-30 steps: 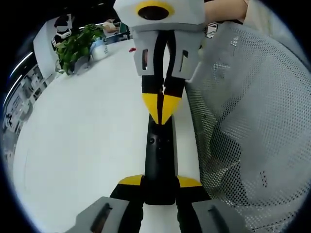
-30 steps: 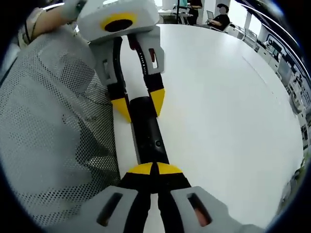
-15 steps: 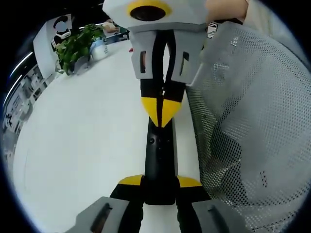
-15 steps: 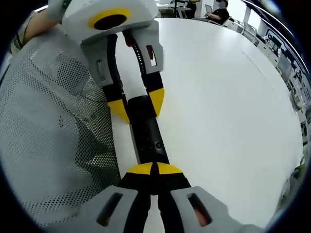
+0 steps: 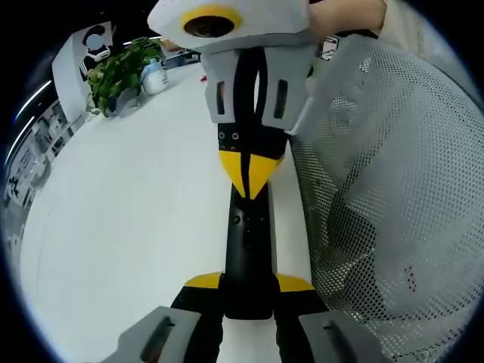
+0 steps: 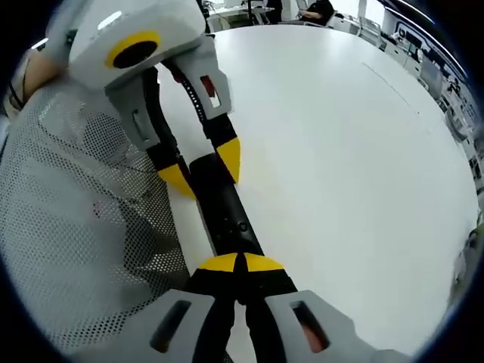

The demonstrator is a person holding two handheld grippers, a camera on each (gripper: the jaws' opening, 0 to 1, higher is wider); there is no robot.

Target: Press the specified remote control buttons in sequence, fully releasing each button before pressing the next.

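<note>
Two grippers work one remote point(image 5: 247, 249) over a wide white table point(image 5: 121, 219), beside a person in a pale mesh garment point(image 5: 386, 197).

The step in hand looks like a button press. In the left gripper view the left gripper point(image 5: 248, 286) has its yellow-tipped jaws parted just wide enough to clamp the near end of the remote from both sides, holding it steady with its length running straight ahead. From the far end the right gripper point(image 5: 248, 172) comes in with its jaws drawn together into one yellow point, and that point rests on the remote's upper face. Whether a button is actually pushed down under the tip I cannot tell.

The right gripper view gives the same from the other side: the right gripper point(image 6: 239, 264) has its tips closed against each other, holding nothing, set on the remote point(image 6: 221, 208) just short of a small round button point(image 6: 243, 225). Beyond it the left gripper point(image 6: 201, 168) straddles the far end of the remote, one yellow tip on each side.

The next move, as I judge it, calls for lifting the closed tip fully clear of the remote, then shifting it along the face to the next button, while the left grip stays firm and the remote stays in sight.

A plant point(image 5: 117, 72) and a bottle point(image 5: 155, 76) stand well away at the table's far edge.
</note>
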